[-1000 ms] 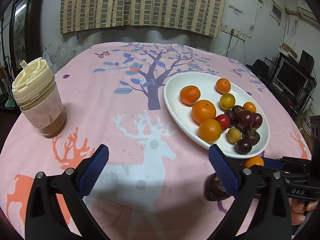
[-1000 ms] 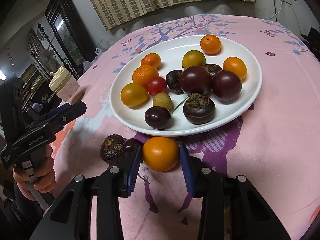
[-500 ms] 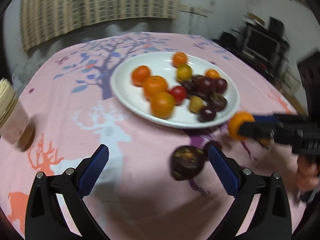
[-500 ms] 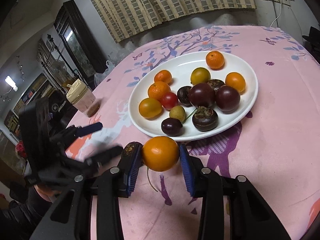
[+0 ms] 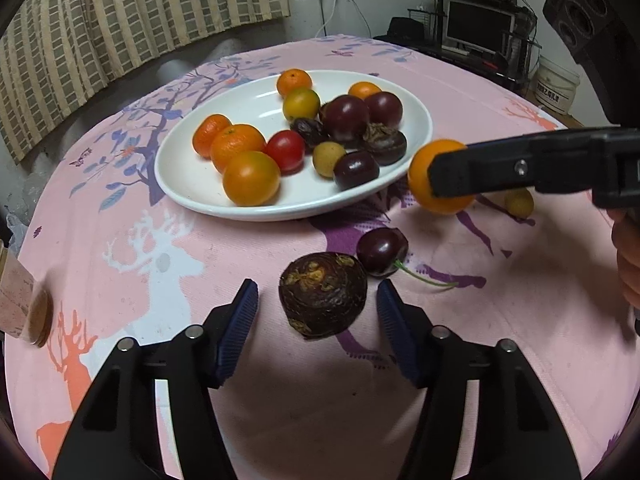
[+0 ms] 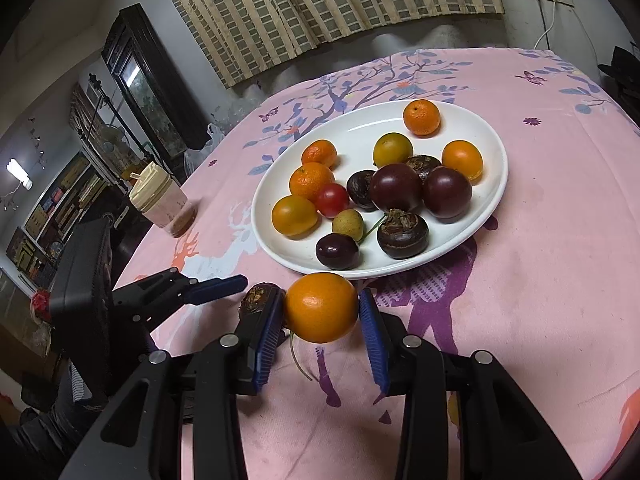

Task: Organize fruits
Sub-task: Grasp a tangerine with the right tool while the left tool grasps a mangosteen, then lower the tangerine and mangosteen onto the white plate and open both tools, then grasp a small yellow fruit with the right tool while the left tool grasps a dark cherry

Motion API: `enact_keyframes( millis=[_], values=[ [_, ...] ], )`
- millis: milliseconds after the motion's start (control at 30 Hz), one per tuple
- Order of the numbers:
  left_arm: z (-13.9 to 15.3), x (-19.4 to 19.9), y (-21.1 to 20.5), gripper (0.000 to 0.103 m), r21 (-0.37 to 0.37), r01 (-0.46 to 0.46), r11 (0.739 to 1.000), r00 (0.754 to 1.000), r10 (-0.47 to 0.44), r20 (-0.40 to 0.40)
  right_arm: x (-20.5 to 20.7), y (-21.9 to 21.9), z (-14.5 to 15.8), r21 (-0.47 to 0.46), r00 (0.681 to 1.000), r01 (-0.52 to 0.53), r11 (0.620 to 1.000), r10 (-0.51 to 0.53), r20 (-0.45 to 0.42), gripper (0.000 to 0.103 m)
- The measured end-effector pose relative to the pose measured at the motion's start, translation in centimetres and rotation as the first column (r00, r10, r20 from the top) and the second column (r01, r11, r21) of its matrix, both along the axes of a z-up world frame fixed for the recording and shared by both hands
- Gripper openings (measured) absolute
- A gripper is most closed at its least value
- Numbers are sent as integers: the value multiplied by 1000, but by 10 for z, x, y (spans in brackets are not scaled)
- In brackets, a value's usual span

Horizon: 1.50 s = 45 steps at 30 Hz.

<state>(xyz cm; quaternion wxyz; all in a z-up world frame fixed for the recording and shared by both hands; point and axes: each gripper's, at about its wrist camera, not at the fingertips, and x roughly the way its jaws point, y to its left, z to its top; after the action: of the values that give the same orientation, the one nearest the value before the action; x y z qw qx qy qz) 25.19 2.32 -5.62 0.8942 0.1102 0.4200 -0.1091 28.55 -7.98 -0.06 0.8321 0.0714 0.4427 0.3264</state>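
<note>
Left tongs [image 5: 316,312] are closing around my rough, firm water chestnut [image 5: 323,294]; right tongs [image 6: 320,320] pinch the smooth orange [image 6: 321,307] across its middle.

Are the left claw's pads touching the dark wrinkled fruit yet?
Apart. The left wrist view shows pink cloth between each pad and the dark wrinkled fruit; the left claw is closing.
</note>
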Motion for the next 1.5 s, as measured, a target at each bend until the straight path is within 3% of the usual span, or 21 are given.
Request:
enact_keyframes(
  millis=[133,400,567,800,1033,1100,1133,1167,1267,1367,1500],
  values=[
    [-2,2,2,44,-42,15,999,1000,-16,-26,-2,1,2,-17,1000,3,1000,-3,18,40],
    [8,-7,4,43,-64,23,998,1000,-23,2,-7,0,7,-33,998,12,999,-10,60,40],
    [34,-7,15,43,-161,0,987,998,11,64,-6,-3,14,-26,993,47,999,-44,107,39],
    [68,56,20,43,-224,-84,971,986,113,121,41,-8,27,16,975,165,986,-166,147,40],
    [63,113,23,43,-237,-166,957,976,194,100,87,-2,21,-23,964,218,976,-212,159,40],
    [61,121,28,59,-240,-206,949,969,232,84,94,-1,17,-34,965,216,976,-208,157,40],
    [62,119,31,82,-238,-228,944,962,256,92,95,-2,16,-40,966,219,975,-211,150,49],
    [66,113,35,93,-240,-245,939,952,280,123,95,-6,16,-32,968,218,975,-212,137,52],
    [75,97,43,93,-251,-250,935,943,294,157,84,-25,31,15,962,226,974,-226,152,52],
    [77,79,54,94,-303,-256,918,941,309,140,66,-43,40,-42,947,260,965,-247,204,53],
    [64,55,57,95,-268,-291,919,931,336,140,44,-58,25,-117,959,249,961,-228,166,56]
  ],
)
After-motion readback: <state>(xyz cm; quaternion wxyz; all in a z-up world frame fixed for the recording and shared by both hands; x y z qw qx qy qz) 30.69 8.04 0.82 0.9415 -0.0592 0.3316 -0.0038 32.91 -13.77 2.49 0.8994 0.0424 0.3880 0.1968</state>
